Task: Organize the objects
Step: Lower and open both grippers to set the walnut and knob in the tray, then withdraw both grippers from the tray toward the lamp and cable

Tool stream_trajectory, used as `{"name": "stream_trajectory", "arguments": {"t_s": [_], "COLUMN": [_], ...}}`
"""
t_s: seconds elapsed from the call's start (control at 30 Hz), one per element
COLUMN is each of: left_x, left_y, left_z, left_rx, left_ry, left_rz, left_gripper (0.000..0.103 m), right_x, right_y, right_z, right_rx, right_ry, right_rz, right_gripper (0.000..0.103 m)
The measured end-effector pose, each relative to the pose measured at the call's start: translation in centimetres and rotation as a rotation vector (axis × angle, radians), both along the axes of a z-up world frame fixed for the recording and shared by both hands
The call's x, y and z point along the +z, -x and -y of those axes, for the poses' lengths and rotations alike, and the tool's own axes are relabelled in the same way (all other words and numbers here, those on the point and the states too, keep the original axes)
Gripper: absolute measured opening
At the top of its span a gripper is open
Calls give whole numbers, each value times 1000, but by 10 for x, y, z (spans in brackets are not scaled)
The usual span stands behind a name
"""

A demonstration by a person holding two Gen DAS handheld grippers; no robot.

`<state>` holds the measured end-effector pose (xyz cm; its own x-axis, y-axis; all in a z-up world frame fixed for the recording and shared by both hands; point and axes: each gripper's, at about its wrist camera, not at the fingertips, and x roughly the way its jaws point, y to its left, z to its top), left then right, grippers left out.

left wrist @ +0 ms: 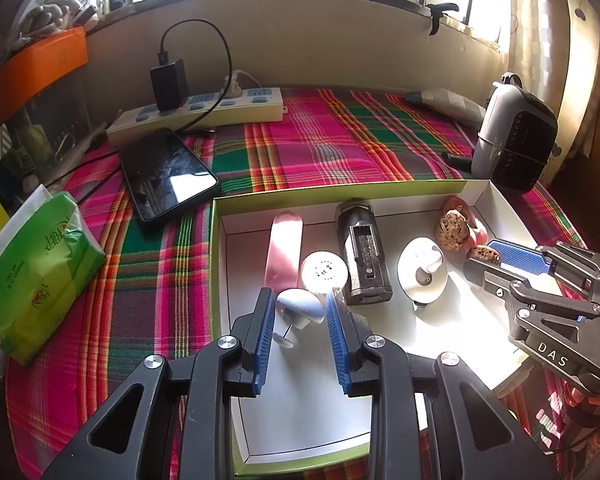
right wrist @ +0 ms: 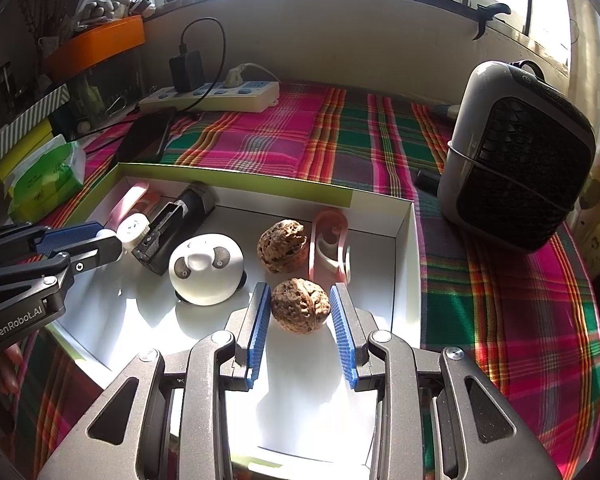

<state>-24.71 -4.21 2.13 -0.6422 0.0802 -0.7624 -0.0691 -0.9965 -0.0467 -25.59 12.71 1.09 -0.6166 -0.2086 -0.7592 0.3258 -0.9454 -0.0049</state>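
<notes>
With both tongs released, left tongs (left wrist: 300, 312) around the cap (left wrist: 300, 306), right tongs (right wrist: 300, 312) around the near walnut (right wrist: 300, 305), lift each straight up; avoid nudging contents of the box (right wrist: 404, 240).

Walnut (right wrist: 300, 305), second walnut (right wrist: 283, 245) behind, in box (right wrist: 406, 264); heater (right wrist: 520, 156) right.

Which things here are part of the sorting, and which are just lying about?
In play: white shallow box; brown wrinkled walnut between the right gripper pads; second walnut; pale mushroom-shaped gadget between the left gripper pads.

Bystanders: black phone; green tissue pack; grey fan heater.
</notes>
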Motion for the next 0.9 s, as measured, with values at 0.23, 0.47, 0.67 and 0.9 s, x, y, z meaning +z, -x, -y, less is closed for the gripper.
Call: {"name": "stream_trajectory", "arguments": {"t_s": [0.23, 0.47, 0.67, 0.9], "left_x": [0, 3, 7, 14], "left_y": [-2, -6, -13, -23], "left_z": [1, 4, 6, 6], "left_rx": [2, 8, 10, 5], "left_ry": [-9, -15, -25, -40], "left_rz": [0, 0, -7, -16], "left_gripper": [28, 30, 31, 31], "right_x": [3, 7, 11, 15], "right_y": [-2, -5, -11, -21], "right_z": [1, 0, -1, -2], "right_rx": [0, -4, -9, -20], "right_ry": [2, 3, 8, 17], "right_rz": [-8, -20, -29, -37], "right_gripper": [46, 46, 46, 46]}}
